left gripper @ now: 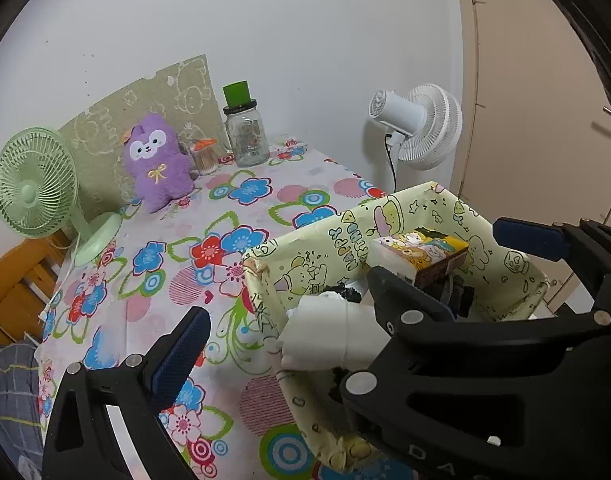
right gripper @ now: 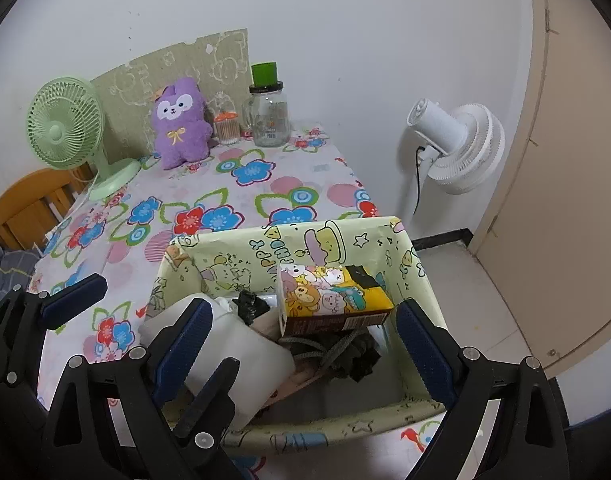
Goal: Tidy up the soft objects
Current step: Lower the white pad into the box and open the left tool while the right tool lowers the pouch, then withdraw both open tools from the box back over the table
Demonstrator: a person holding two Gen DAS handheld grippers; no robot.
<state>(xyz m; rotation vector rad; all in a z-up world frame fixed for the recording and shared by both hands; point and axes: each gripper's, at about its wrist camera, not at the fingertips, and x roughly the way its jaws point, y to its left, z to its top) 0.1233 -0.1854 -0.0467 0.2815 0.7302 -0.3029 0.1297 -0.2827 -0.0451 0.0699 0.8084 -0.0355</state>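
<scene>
A white-walled corner holds a table point(right gripper: 265, 188) under a glossy cloth printed with bold flowers. At its near edge stands a soft-sided yellow box point(right gripper: 415, 276) with cartoon print, its walls creased. Inside lie a white folded cloth point(right gripper: 245, 344), a cartoon-printed tissue pack point(right gripper: 333, 296), and dark crumpled fabric with a grey cord point(right gripper: 345, 354).

A fluffy purple plush point(right gripper: 181, 124) sits upright at the far end against a patterned board, near a green desk fan point(right gripper: 65, 124) and a glass jar point(right gripper: 269, 122). A white pedestal fan point(right gripper: 457, 148) stands on the floor beyond.

The right gripper point(right gripper: 301, 344) tilts down over the box, its ribbed blue pads spread wide and gripping nothing. The left gripper point(left gripper: 289, 312) slants down too, jaws apart and empty, one finger point(right gripper: 75, 300) over the cloth beside the box.
</scene>
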